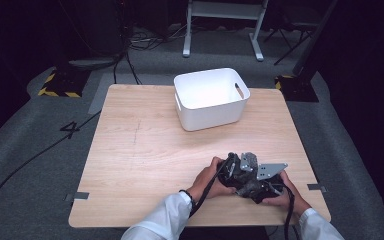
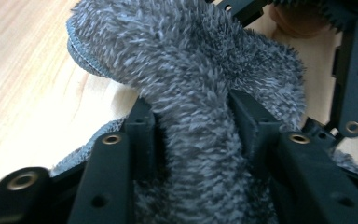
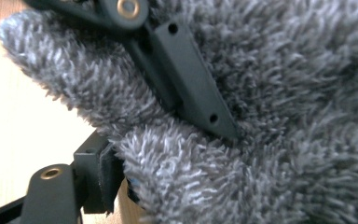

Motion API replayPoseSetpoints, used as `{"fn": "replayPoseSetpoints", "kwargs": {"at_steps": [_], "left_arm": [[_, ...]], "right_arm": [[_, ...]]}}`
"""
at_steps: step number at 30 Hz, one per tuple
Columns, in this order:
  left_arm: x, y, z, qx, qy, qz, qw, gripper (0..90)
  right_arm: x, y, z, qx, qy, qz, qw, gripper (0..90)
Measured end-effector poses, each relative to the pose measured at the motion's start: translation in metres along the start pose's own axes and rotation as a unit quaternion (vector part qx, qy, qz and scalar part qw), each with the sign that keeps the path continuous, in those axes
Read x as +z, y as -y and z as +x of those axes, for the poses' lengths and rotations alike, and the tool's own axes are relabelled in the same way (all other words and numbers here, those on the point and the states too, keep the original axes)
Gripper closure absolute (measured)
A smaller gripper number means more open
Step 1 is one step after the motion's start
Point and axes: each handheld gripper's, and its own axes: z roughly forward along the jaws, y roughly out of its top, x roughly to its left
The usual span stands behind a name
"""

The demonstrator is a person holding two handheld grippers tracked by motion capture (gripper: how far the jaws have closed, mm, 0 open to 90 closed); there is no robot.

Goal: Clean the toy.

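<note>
Grey fluffy cloth (image 1: 250,182) lies bunched at the lower right of the high view, on the near edge of the bench (image 1: 140,150), between the person's two hands. The white tub (image 1: 211,97) stands well apart from it, toward the top centre of that frame.

Left claw (image 2: 193,123): jaws stand either side of a thick roll of the cloth, pile pressed in against both inner faces. Reads as gripping the cloth, though not tightly; the roll bulges out above the tips. In the high view the left claw (image 1: 231,167) sits just left of the bundle.

Right claw (image 3: 135,172): one jaw shows at the lower left of the right gripper view, with cloth pile squeezed against its pad; the other jaw is buried in the fabric. Closed nearly all the way on a thin fold of the cloth. In the high view the right claw (image 1: 267,186) is at the right side of the bundle, touching it.

Handling, judged:
- Light, soft, fully limp; no stiffness, will sag and droop from any hold.
- Long pile compresses, so a loose pinch may creep or slip out.
- Not fragile; firm squeeze does no harm.
- Bunched folds hide the edges. The stitched hem (image 2: 81,56), upper left of the left gripper view, looks like the best place to take hold for spreading or folding; a pinch mid-bundle lifts a wad only.
- Two holds close together give little control; spacing them along one hem should help.
</note>
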Motion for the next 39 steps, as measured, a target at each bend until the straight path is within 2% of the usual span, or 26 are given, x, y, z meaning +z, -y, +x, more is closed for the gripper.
{"fn": "replayPoseSetpoints", "kwargs": {"at_steps": [1,7,10,11,14,19,23,25,27,28,30,32,38,39], "left_arm": [[-0.002,0.001,0.002,-0.003,0.007,0.0,1.0,59.8],[-0.016,0.01,0.002,0.015,0.003,0.0,0.9999,64.8],[-0.031,0.024,0.003,0.014,0.008,-0.008,0.9998,66.1],[-0.031,0.024,0.003,0.014,0.008,-0.008,0.9998,66.3],[-0.047,0.042,0.006,0.009,0.022,-0.012,0.9997,68.0],[-0.056,0.059,0.005,0.005,0.026,-0.006,0.9996,68.6],[-0.066,0.069,0.001,0.004,0.029,-0.014,0.9995,69.2],[-0.066,0.069,-0.001,0.006,0.033,-0.016,0.9993,69.2],[-0.064,0.068,-0.006,0.015,0.05,-0.019,0.9984,69.7],[-0.057,0.064,-0.013,0.023,0.057,-0.017,0.9979,69.7],[-0.053,0.061,-0.017,0.028,0.059,-0.015,0.9978,69.5],[-0.04,0.051,-0.024,0.042,0.065,-0.014,0.9969,68.7],[-0.03,0.034,-0.022,0.032,0.075,-0.028,0.9963,68.8],[-0.027,0.029,-0.019,0.031,0.075,-0.024,0.9964,68.9]], "right_arm": [[0.0,0.0,0.0,0.0,0.0,0.0,1.0,25.2],[0.0,0.0,0.0,0.0,0.001,0.0,1.0,25.2],[0.0,0.0,0.0,0.0,0.001,0.0,1.0,25.1],[0.0,0.0,0.0,0.0,0.001,0.0,1.0,25.1],[0.0,0.0,0.0,0.0,0.001,0.0,1.0,25.1],[0.0,0.0,0.0,0.0,0.0,0.0,1.0,25.1],[0.0,0.0,0.0,0.0,0.001,0.001,1.0,25.0],[0.0,0.0,0.0,0.0,0.001,0.001,1.0,25.0],[0.0,-0.001,0.0,0.0,0.0,0.001,1.0,25.0],[0.0,-0.001,0.0,0.0,0.0,0.001,1.0,25.1],[0.001,-0.001,0.0,0.0,0.0,0.0,1.0,25.1],[0.001,-0.001,0.0,0.0,0.001,0.0,1.0,25.2],[0.001,-0.001,0.0,0.0,0.001,0.0,1.0,25.2],[0.001,-0.001,0.0,0.0,0.001,0.0,1.0,25.2]]}}
